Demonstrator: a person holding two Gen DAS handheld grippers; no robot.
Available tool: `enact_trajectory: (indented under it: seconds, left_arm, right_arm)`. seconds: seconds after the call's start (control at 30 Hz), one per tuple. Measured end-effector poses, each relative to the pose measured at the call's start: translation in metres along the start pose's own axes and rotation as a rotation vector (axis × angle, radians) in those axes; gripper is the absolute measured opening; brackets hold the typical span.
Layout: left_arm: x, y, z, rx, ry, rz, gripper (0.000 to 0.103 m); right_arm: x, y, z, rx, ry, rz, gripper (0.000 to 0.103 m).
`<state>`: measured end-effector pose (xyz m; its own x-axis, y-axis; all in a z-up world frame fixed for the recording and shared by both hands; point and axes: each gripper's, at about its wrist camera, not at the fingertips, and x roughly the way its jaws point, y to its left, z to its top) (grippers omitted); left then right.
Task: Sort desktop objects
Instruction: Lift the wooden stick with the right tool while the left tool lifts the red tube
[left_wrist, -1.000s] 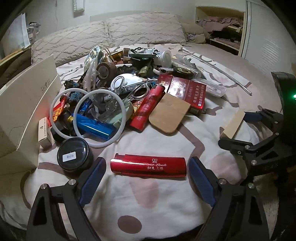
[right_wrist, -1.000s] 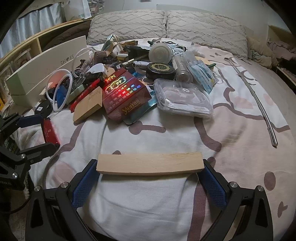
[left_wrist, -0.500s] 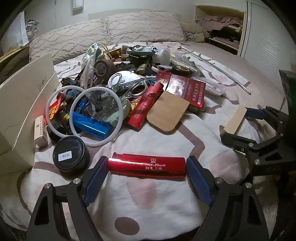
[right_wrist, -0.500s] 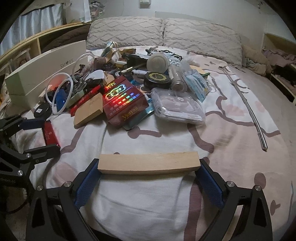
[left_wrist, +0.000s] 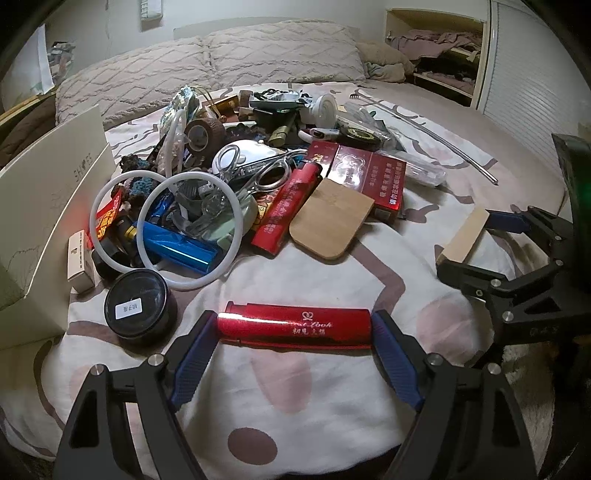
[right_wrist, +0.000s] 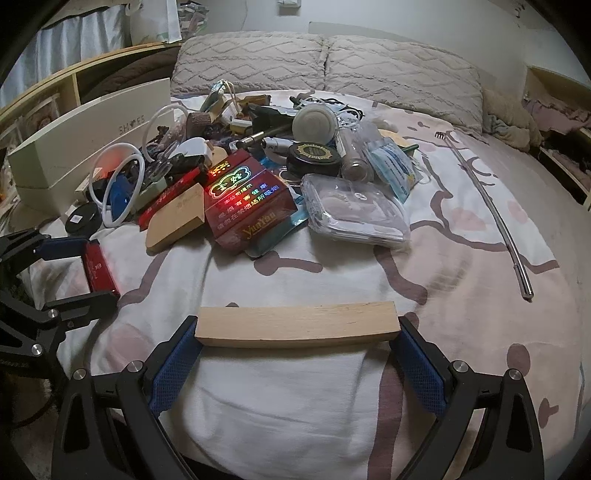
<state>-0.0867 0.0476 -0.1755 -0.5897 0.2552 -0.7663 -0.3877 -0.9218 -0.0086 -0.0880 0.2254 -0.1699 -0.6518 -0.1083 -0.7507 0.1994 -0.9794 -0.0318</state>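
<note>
Left wrist view: left gripper (left_wrist: 295, 328) fingers clamp red lighter (left_wrist: 293, 328) endwise; right gripper (right_wrist: 297, 332) fingers clamp wooden block (right_wrist: 297, 324), above bed (right_wrist: 461, 280).

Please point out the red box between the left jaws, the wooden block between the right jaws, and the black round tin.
red box (left_wrist: 295, 326), left wrist view, front face.
wooden block (right_wrist: 297, 324), right wrist view, long face.
black round tin (left_wrist: 138, 301), left wrist view, lid.
</note>
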Motion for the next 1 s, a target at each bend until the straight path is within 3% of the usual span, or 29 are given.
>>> enact_trajectory:
  seconds: [1.0]
  left_arm:
    - [0.0022,0.0011,-0.0014,-0.001,0.017,-0.015,0.084]
  right_arm:
    - [0.0022,0.0030,-0.0006,-0.007,0.013,-0.018,0.100]
